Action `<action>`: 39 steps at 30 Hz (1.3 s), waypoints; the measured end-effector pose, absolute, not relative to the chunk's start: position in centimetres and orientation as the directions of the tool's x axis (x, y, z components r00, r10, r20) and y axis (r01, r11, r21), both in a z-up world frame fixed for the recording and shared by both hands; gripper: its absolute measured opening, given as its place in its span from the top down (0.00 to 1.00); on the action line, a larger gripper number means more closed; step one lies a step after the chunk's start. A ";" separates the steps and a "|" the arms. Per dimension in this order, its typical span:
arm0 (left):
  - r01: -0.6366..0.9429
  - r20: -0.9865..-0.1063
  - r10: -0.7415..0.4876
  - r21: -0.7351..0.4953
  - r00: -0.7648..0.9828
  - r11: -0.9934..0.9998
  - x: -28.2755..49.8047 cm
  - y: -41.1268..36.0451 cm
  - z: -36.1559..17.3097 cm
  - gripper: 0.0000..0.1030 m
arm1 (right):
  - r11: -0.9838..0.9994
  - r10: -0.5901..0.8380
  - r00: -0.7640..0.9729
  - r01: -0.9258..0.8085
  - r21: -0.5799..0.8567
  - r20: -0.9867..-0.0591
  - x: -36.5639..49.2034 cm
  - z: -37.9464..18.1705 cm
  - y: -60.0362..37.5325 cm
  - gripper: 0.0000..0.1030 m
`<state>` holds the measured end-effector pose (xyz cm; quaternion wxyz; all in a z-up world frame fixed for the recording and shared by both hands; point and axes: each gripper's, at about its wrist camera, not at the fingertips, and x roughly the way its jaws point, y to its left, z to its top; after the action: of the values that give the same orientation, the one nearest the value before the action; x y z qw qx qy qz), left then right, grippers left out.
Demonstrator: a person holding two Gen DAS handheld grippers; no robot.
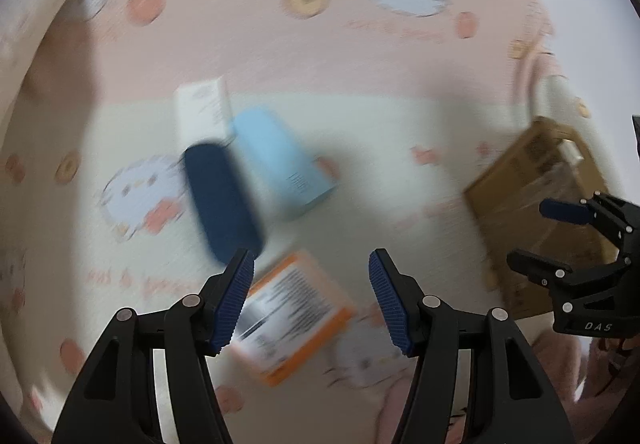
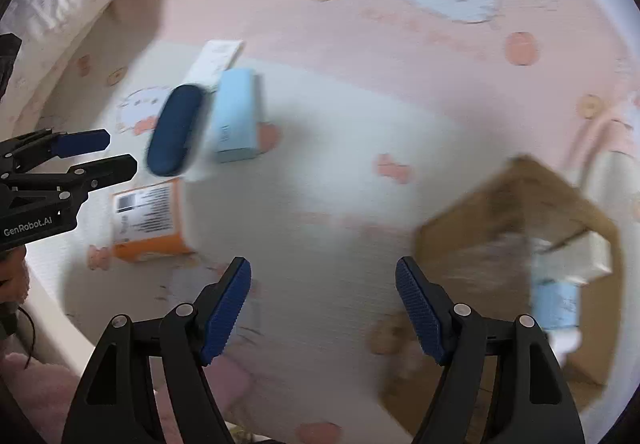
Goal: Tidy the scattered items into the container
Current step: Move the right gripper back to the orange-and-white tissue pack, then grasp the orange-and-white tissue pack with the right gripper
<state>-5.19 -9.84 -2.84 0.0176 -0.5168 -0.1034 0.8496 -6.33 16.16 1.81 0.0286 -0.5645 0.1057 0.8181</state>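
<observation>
Writing: "GenRobot.AI" was legible in white on the left gripper's black body in the right wrist view; "DAS" was legible on the right gripper's body in the left wrist view; print on the boxes was too blurred to read.
Surface: a bed sheet (image 2: 360,92) in pink and cream with cartoon cat faces.
Left gripper (image 1: 312,296): released, jaws wide apart, nothing between them, hovering over the orange box.
Orange box (image 1: 292,318): flat on the sheet, white label with a barcode and black print facing up.
Dark blue case (image 2: 174,130): oblong with rounded ends, long axis running away from the camera, tilted slightly right; it lay touching the light blue box.
Light blue box (image 2: 236,116): rectangular, long axis roughly parallel to the case.
White box (image 2: 214,62): behind both, partly covered by them.
Right gripper (image 2: 324,312): released, jaws apart, empty, above bare sheet.
Cardboard box (image 2: 472,228): brown, open, at the right, holding a light blue item and a white one.
</observation>
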 end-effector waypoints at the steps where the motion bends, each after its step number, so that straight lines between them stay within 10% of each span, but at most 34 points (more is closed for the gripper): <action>1: 0.109 -0.886 0.135 -0.203 -0.444 -0.973 -4.7 -11.0 -3.6 0.38 | -0.975 -0.102 -0.359 -0.148 0.165 -0.928 -7.0 1.1 15.3 0.29; 26: 0.377 -0.905 0.280 -0.393 -0.321 -0.838 -0.3 -15.3 -13.1 0.46 | -0.807 -0.520 -0.396 -0.064 0.587 -0.757 -11.7 -7.7 8.4 0.32; 32: 0.398 -0.899 0.316 -0.421 -0.304 -0.815 -0.3 -14.4 -14.0 0.51 | -0.764 -0.558 -0.369 -0.121 0.634 -0.743 -12.0 -9.7 8.3 0.59; 39: 0.312 -0.917 0.205 -0.317 -0.343 -0.895 -1.2 -12.4 -12.4 0.53 | -0.751 -0.572 -0.388 -0.108 0.652 -0.723 -11.5 -9.8 7.2 0.62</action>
<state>-1.25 -12.42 -12.39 -0.0339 -0.5723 -0.2261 0.7875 -11.46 7.23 -9.78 -0.1507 -0.5323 0.3191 0.7695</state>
